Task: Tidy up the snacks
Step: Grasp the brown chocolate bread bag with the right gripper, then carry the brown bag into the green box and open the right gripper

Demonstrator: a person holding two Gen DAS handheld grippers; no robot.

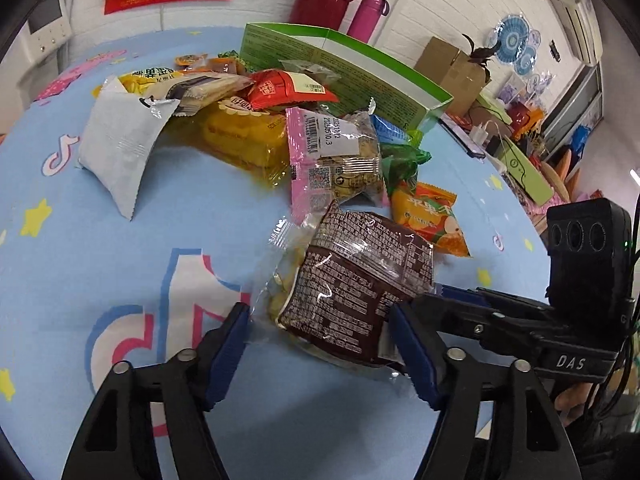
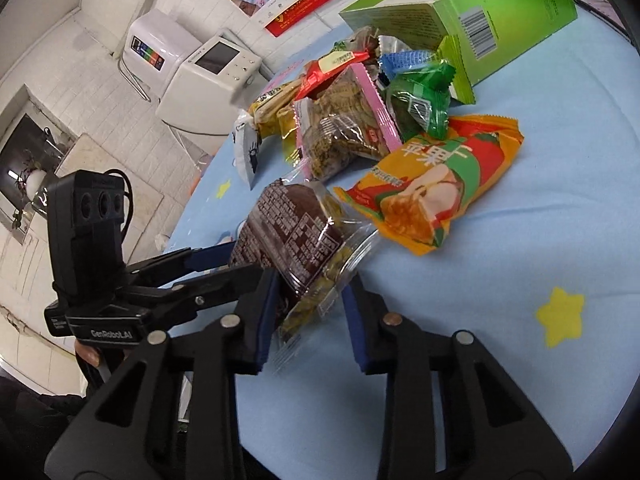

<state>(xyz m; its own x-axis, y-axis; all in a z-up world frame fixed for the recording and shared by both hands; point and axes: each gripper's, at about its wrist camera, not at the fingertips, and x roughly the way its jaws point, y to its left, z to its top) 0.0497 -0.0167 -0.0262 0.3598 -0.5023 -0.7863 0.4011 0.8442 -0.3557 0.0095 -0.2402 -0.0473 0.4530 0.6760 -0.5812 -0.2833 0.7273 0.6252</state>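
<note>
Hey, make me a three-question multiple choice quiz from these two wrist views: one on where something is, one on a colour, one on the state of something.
1. Where does the brown snack packet sit?
A. inside the green box
B. between both sets of tongs
C. on the floor

2. What colour is the open box behind the snack pile?
A. green
B. red
C. black

3. What state are the left tongs in?
A. shut on nothing
C. out of view
B. open around the brown packet

Answers:
1 B, since the packet lies between the left tongs in the left view and between the right tongs in the right view.
2 A, since its walls are bright green.
3 B, since the blue pads stand apart on either side of the packet, with a gap showing at the left pad.
</note>
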